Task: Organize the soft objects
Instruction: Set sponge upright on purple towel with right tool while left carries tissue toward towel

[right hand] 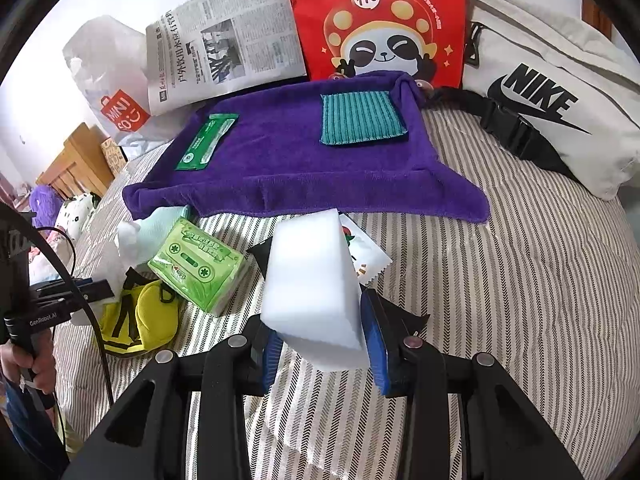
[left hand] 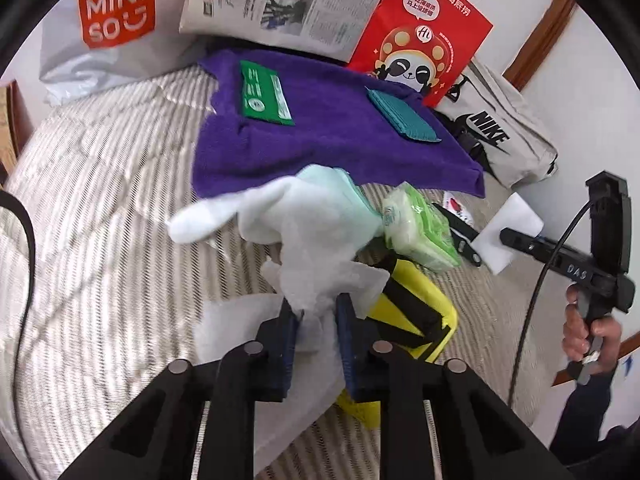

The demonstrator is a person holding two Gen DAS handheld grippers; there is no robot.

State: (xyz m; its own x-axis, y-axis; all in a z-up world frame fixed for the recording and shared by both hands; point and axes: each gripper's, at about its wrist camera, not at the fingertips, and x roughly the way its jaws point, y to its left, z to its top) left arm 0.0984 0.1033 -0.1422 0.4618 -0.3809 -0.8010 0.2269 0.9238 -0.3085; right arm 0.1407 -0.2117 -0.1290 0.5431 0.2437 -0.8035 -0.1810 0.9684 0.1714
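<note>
My left gripper (left hand: 316, 316) is shut on a crumpled white cloth (left hand: 296, 236) and holds it above the striped bedding; it also shows in the right wrist view (right hand: 136, 236). My right gripper (right hand: 316, 340) is shut on a white sponge block (right hand: 312, 280), seen too in the left wrist view (left hand: 508, 232). A purple towel (right hand: 288, 164) lies spread ahead, carrying a green wipes pack (right hand: 206, 142) on its left and a teal ribbed cloth (right hand: 360, 118) on its right. A light-green tissue pack (right hand: 198, 264) and a yellow pouch (right hand: 138, 320) lie between the grippers.
A Miniso bag (left hand: 112, 20), a newspaper (right hand: 224, 48), a red panda bag (right hand: 376, 20) and a white Nike waist bag (right hand: 552, 100) line the far side. A small printed sachet (right hand: 368, 252) and a black item lie under the sponge. Plush toys (right hand: 76, 212) sit far left.
</note>
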